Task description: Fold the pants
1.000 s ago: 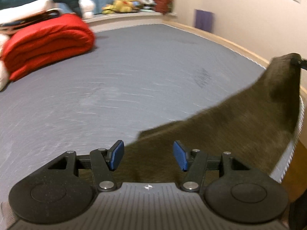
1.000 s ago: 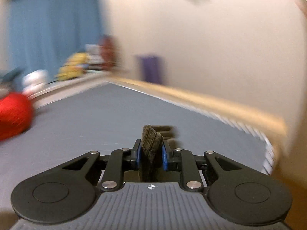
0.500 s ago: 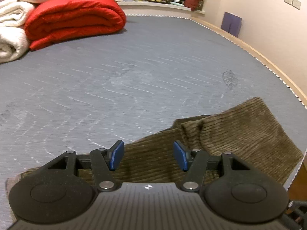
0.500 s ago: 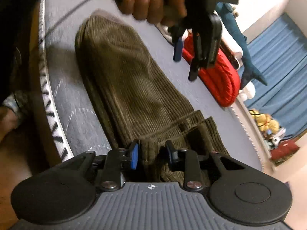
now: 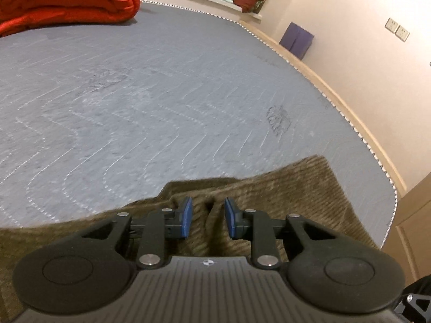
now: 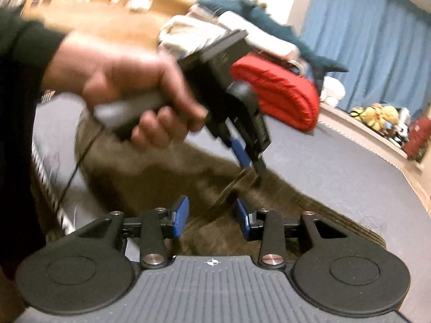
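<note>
The grey quilted bed (image 5: 167, 86) carried everything, and it stretched far ahead of both claws. On its near corner lay the brown corduroy pants (image 5: 291, 188), already doubled at least once, so they made a flat and rather thick band. In the left wrist view their long axis ran across, from the left of the claw to its right, with the far edge only a little beyond the fingertips and the bed edge close on the right.

The left claw (image 5: 207, 216) stood directly over the pants, pointing down and forward. Its jaws were partly open, and a raised ridge of cloth stood between the blue pads (image 5: 186, 216), but the pads did not seem to press it; I judge that it held nothing. In the right wrist view the same left claw (image 6: 249, 162) came in from the upper left in the person's hand (image 6: 129, 91), its tips just above or touching a fold of cloth; the blur did not let me tell which.

The right claw (image 6: 211, 219) was low over the other end of the pants, with the cloth spreading ahead and to both sides of it. Its jaws were wide apart and empty.

The left claw was nearer to a graspable fold. For the next fold, I think the cloth must be taken at the ridge, under the left claw.
</note>
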Demonstrator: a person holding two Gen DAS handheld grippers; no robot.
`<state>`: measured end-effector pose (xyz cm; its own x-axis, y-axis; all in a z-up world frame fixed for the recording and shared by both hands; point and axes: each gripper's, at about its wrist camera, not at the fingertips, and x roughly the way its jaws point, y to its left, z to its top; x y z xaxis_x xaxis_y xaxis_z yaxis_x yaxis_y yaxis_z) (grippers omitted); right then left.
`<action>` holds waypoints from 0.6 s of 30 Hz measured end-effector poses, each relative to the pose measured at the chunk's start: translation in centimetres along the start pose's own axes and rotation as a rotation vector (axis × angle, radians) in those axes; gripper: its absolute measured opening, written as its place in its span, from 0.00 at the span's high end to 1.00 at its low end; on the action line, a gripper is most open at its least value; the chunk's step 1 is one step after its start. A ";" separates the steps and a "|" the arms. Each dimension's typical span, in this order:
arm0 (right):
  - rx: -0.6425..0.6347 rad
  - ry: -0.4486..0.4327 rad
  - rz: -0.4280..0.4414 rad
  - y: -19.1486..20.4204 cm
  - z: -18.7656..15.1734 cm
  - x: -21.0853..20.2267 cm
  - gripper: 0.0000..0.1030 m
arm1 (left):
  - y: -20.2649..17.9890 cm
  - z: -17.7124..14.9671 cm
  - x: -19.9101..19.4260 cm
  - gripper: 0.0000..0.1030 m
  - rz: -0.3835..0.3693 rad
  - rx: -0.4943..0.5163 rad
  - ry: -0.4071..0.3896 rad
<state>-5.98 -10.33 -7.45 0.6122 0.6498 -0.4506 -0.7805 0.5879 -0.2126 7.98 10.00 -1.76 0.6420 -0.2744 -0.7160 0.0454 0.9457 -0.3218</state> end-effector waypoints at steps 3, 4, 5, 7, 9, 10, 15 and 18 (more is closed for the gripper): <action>0.074 0.021 0.017 -1.4 0.1 0.2 0.58 | -0.1 0.1 0.8 0.65 -0.004 -0.001 0.013; 0.080 0.051 0.018 -1.6 -0.1 0.6 0.57 | -0.1 0.1 1.0 0.60 -0.009 0.003 0.022; 0.083 0.095 0.032 -1.7 -0.5 1.3 0.55 | -0.2 0.1 1.3 0.56 -0.013 0.011 0.025; 0.077 0.195 0.107 -1.6 -1.4 2.6 0.55 | -0.2 0.1 1.6 0.55 -0.008 0.032 0.030; 0.055 0.224 0.136 -1.0 -2.2 3.3 0.54 | -0.2 0.2 2.1 0.54 -0.003 0.047 0.035; 0.033 0.226 0.140 -0.7 -2.3 3.5 0.54 | -0.2 0.2 2.3 0.54 0.000 0.053 0.036; -0.018 0.238 0.148 -0.4 -1.8 4.3 0.54 | -0.8 0.0 3.3 0.55 0.024 0.130 0.029; -0.002 0.253 0.176 -0.9 -1.5 4.5 0.71 | -1.9 -0.6 3.4 0.86 0.085 0.233 0.003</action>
<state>-2.72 -8.66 -10.53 0.4163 0.6010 -0.6822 -0.8722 0.4758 -0.1131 9.65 7.18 -3.99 0.6488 -0.1927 -0.7362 0.1672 0.9799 -0.1091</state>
